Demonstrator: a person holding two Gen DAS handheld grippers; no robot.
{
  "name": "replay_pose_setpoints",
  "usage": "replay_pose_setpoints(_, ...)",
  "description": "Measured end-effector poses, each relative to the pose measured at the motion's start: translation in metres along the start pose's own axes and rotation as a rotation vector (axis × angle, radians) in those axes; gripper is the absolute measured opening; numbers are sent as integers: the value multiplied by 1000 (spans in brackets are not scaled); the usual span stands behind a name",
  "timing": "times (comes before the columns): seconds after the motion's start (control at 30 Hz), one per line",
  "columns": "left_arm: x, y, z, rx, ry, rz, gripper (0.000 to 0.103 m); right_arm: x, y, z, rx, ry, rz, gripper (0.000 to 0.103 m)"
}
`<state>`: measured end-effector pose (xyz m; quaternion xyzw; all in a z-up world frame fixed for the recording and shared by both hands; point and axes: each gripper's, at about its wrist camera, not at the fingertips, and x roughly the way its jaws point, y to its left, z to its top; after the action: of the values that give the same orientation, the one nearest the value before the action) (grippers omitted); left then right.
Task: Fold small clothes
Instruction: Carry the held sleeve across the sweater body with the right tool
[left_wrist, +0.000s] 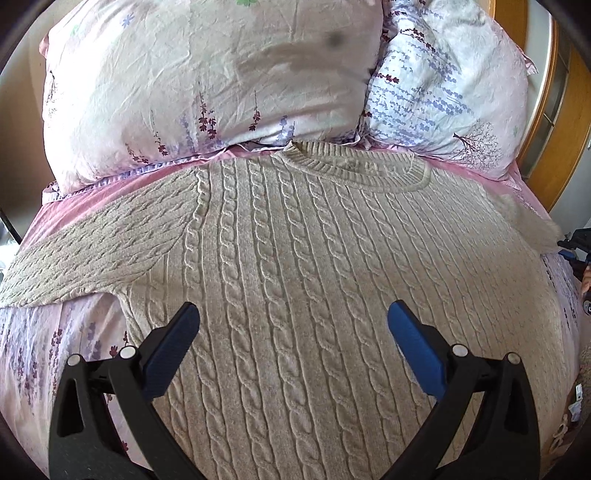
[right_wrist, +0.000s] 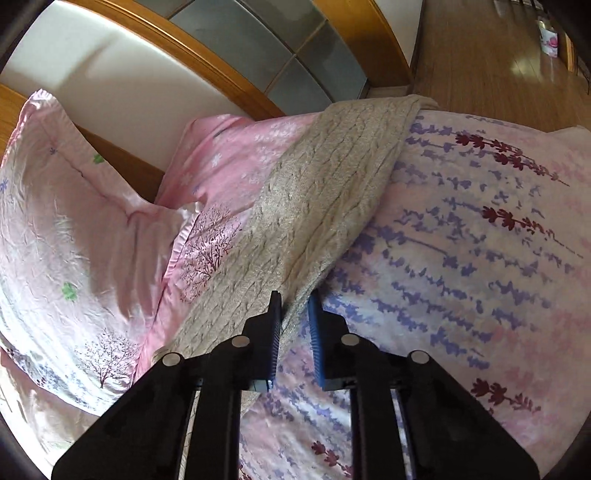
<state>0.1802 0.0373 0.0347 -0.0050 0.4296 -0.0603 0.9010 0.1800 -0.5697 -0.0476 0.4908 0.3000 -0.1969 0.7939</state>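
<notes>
A beige cable-knit sweater (left_wrist: 295, 258) lies flat on the bed, its neck toward the pillows and its left sleeve (left_wrist: 96, 251) spread out to the side. My left gripper (left_wrist: 293, 314) is open and hovers over the sweater's lower body, touching nothing. In the right wrist view my right gripper (right_wrist: 295, 299) is shut on the edge of the sweater's other sleeve (right_wrist: 332, 192), which runs away across the bed toward its far edge.
Two floral pillows (left_wrist: 207, 85) (left_wrist: 443, 85) lie at the head of the bed against a wooden headboard (right_wrist: 207, 48). The floral pink bedcover (right_wrist: 480, 240) spreads around the sweater. Wooden floor (right_wrist: 498, 55) lies beyond the bed's edge.
</notes>
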Motion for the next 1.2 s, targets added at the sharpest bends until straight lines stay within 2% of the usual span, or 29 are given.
replay_pose_setpoints(0.1,1,3,1,-4,-6,-3,101,-4,0,-1,-26,-23,5,9)
replay_pose_setpoints(0.23,-1,6,1,-6,-25,0,101,-25,30,-7,-159,-120,38,8)
replay_pose_setpoints(0.33,-3,9,0,-14,-42,-3,101,-45,68,-21,-293,-165,124,8)
replay_pose_setpoints(0.43,-5,11,0,-22,-54,-2,101,-65,112,-54,-460,-166,245,8)
replay_pose_setpoints(0.53,-5,11,0,-22,-56,1,101,-72,150,-103,-613,-99,356,8)
replay_pose_setpoints(0.63,-8,9,-3,-12,-60,2,101,-58,174,-159,-740,38,411,7)
replay_pose_setpoints(0.77,-11,9,-6,-3,-63,1,101,-11,179,-225,-847,247,324,8)
replay_pose_setpoints(0.83,-13,11,-7,0,-68,-1,101,6,171,-234,-820,317,293,11)
replay_pose_setpoints(0.9,-17,14,-8,-3,-83,-13,101,9,159,-226,-727,366,324,16)
replay_pose_setpoints(1.0,-21,20,-9,-12,-106,-26,101,4,146,-201,-570,372,366,47)
replay_pose_setpoints(1.2,-18,31,-6,-81,-89,-103,101,8,130,-147,-335,282,321,48)
